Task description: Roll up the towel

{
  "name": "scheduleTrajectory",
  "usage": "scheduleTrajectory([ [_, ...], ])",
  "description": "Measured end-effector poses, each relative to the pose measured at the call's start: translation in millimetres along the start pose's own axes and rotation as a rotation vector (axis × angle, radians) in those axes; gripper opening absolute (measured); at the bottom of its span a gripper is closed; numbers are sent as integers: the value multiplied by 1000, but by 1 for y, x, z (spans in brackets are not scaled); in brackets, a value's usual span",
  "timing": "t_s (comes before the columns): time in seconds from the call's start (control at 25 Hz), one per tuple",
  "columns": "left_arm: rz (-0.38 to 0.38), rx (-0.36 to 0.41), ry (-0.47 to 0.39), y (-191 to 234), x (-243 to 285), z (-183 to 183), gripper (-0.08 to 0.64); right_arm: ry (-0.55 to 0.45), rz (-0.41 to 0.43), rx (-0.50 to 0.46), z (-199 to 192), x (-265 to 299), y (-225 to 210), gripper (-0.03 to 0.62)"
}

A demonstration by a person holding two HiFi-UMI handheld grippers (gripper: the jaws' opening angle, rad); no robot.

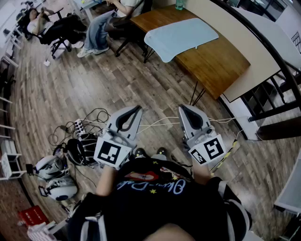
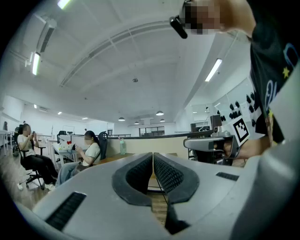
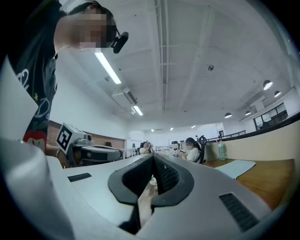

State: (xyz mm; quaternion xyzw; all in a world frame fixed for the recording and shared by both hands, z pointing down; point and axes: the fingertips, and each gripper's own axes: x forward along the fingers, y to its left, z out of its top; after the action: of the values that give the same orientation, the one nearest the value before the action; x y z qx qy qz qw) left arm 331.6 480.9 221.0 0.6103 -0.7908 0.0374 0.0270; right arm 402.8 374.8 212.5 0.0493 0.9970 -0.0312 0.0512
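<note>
Subject item: the towel, pale blue, is lying spread flat on the wooden desk, with one edge running along the desk's rim. A bottle is standing at the desk's far end, beyond the towel.

Left gripper: it is hovering level over the floor, well apart from the desk. Its fingers are pressing fully together and are holding nothing.

Right gripper: it is hovering beside the left one, also well short of the desk. Its fingers are likewise meeting tip to tip, with nothing gripped between them.

Surface and room: the floor is showing wood planks throughout. Loose cables and a white power strip are lying on it to the left of the left gripper, with black and white gear nearby. Two seated persons are occupying chairs at the room's far side, one just beside the desk. A dark curved railing is running along the right. Overhead, strip lights are glowing on a white ceiling.
</note>
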Motion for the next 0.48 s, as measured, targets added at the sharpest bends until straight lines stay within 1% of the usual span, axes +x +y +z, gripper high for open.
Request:
scheduleTrajectory([
  [0.2, 3, 8, 12, -8, 9, -2, 6, -6, 2, 9, 1, -8, -9, 0],
  [0.36, 4, 14, 20, -18, 21, -4, 8, -20, -4, 26, -1, -18, -24, 0],
  [0.48, 19, 21, 28, -24, 27, -9, 8, -23, -13, 31, -6, -27, -36, 0],
])
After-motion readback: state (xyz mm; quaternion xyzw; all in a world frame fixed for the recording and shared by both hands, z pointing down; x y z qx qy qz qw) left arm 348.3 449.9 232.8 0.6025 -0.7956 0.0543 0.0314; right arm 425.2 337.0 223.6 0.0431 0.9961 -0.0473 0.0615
